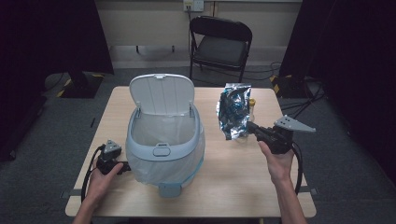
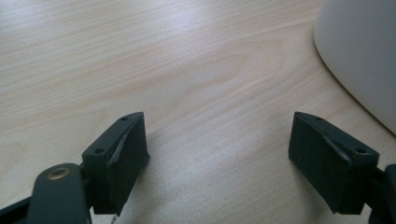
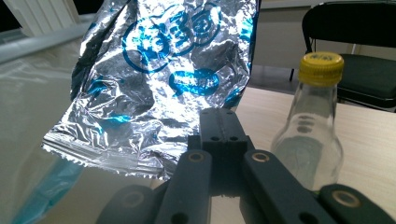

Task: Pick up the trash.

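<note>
A crinkled silver foil bag point(image 1: 234, 111) with blue print is held up over the table's right half, my right gripper point(image 1: 252, 127) shut on its lower edge. In the right gripper view the foil bag point(image 3: 159, 79) rises above the closed jaws of that right gripper point(image 3: 223, 122). A clear glass bottle point(image 3: 310, 130) with a yellow cap stands just behind it, the same bottle point(image 1: 251, 106) partly hidden by the bag. My left gripper point(image 1: 124, 166) rests low on the table beside the bin, open; nothing sits between the jaws of the left gripper point(image 2: 218, 142).
A white pedal bin point(image 1: 164, 140) with its lid point(image 1: 161, 93) raised and a clear liner stands at the table's centre-left; its wall point(image 2: 364, 56) curves close to my left gripper. A black folding chair point(image 1: 220, 44) stands beyond the wooden table point(image 1: 233, 186).
</note>
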A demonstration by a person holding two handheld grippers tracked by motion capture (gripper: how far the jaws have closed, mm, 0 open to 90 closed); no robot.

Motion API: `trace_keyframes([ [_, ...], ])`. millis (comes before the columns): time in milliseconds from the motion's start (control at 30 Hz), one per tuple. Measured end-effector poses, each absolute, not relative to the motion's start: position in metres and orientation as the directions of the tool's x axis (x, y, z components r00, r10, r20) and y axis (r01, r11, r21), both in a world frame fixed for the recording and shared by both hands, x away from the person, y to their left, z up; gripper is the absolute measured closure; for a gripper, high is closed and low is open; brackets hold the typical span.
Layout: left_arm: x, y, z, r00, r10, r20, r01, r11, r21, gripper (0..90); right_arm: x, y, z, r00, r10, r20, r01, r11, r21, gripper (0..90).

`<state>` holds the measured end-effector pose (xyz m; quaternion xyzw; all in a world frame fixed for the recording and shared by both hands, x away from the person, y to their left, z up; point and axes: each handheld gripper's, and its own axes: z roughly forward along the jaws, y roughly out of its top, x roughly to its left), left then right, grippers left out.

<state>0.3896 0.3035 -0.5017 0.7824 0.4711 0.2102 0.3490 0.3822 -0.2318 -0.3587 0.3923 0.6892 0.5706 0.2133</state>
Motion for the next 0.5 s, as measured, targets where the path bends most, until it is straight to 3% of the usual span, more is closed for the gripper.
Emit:
trace_keyframes([
  [500,0.390,0.303,-0.502,0.465,0.885,0.003,0.590,-0.312,0.744,19.1,0.362,-0.229,-0.322,-0.664,0.732,0.152,0.204,-0.018,0.979,90.0],
])
